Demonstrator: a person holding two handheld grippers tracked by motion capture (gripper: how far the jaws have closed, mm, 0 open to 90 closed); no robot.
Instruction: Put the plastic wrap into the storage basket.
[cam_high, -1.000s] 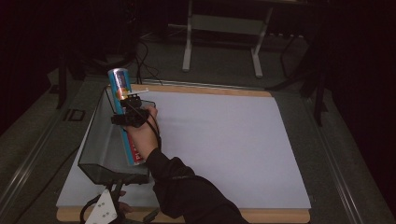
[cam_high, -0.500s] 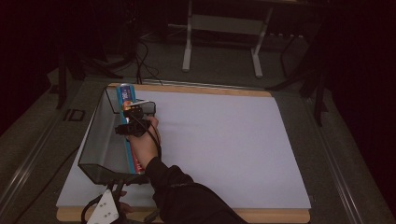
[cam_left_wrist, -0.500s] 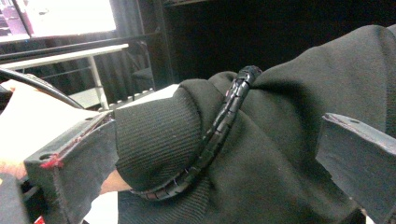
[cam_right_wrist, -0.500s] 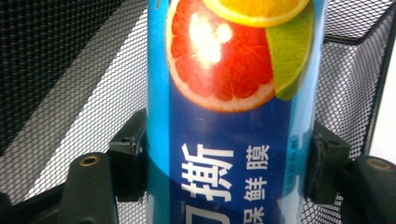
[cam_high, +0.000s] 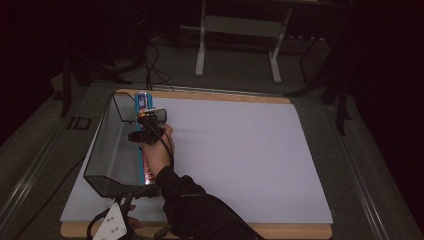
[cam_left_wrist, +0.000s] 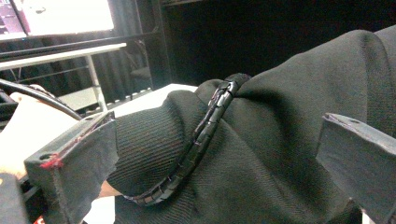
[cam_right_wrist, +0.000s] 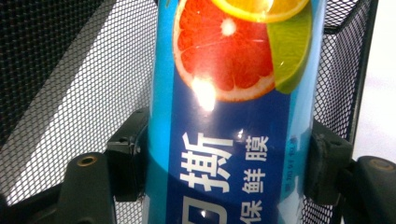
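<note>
A long blue box (cam_high: 143, 100) printed with citrus slices (cam_right_wrist: 229, 116) lies along the right side of a black mesh basket (cam_high: 107, 150) at the table's left. My right gripper (cam_high: 145, 117) reaches into the basket from the near side. Its pads (cam_right_wrist: 133, 158) touch both sides of the box, with the mesh (cam_right_wrist: 70, 70) behind it. Its jaws have just been opening slightly, with the box still between them. My left gripper (cam_high: 122, 207) rests at the front edge below the basket. Its jaws (cam_left_wrist: 215, 140) stand wide open, with only the dark sleeve (cam_left_wrist: 261, 154) beyond them.
A white sheet (cam_high: 240, 155) covers most of the wooden table (cam_high: 280, 231). A metal stand (cam_high: 240, 45) and cables lie on the dark floor beyond the far edge. A bright screen (cam_left_wrist: 65, 16) glows at the upper left of the left gripper view.
The right hand has come down with the box: its far end was raised above the basket, and now it lies low inside along the right wall. The left gripper stayed put.
</note>
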